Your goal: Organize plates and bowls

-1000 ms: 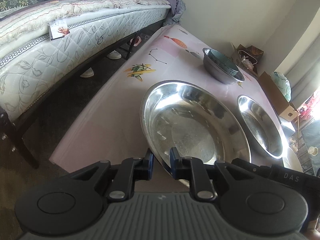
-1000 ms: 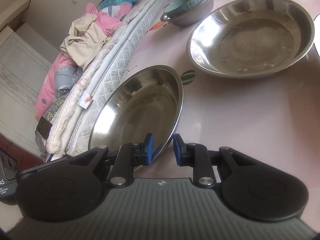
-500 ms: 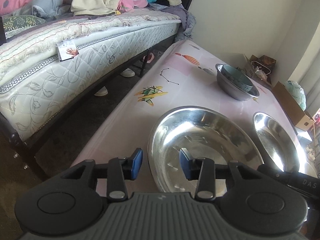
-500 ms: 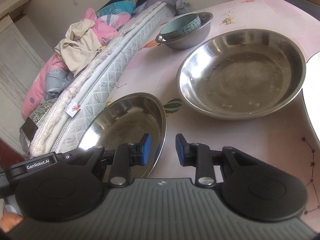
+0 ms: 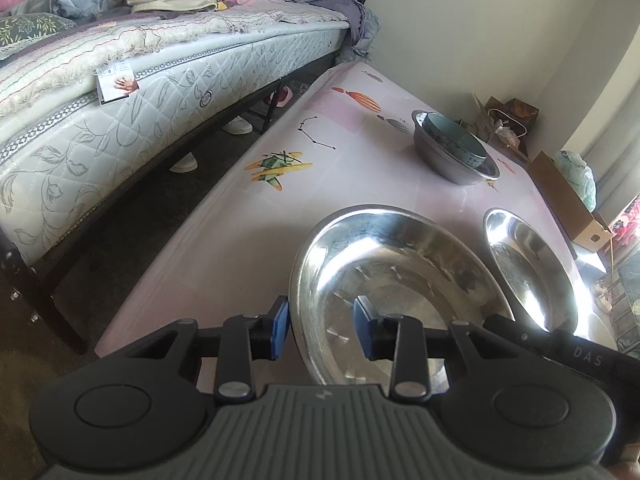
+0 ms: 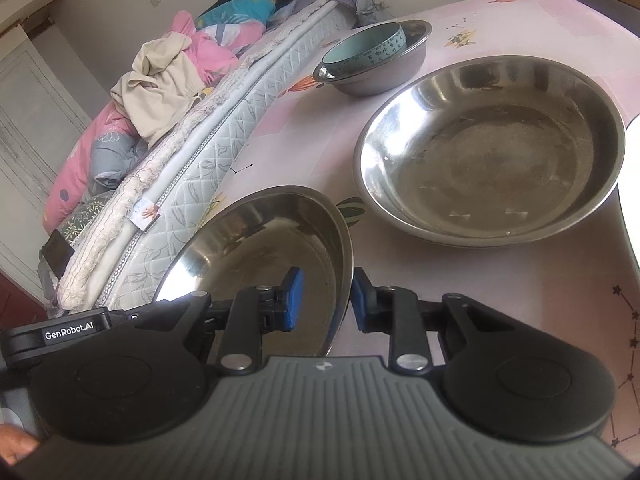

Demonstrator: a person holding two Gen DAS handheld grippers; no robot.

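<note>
At the near end of the surface (image 5: 240, 248): a wide, shallow near steel dish (image 5: 400, 280) seems to rest flat, close to the edge that faces the bed (image 5: 120, 120).
Left claw (image 5: 320, 326): spread, straddling the dish's left rim. Its jaws have just been closing in, with the rim between them, yet neither blue pad presses on the metal.
Right claw (image 6: 326, 302): spread too, astride the opposite rim of what I take to be the same dish. One pad sits inside the bowl of it and the other just outside the lip. I see no pinch.
Neighbours: a second steel dish (image 6: 488, 160) lies just beside it, further in. Beyond that stands a steel bowl (image 6: 384, 76) with a teal bowl (image 6: 360, 50) nested inside.
How it will handle: thin sheet metal, so I'd guess light and stiff, and not fragile. It is polished and looks slippery, and a one-sided pinch would likely let it swing or slide.
Where to take hold: the rolled rim is the only real purchase. Two grips on opposite sides would keep it level.
Likely aim: nesting it with the second dish, which looks close in size, so it should go down gently to avoid a clatter.
</note>
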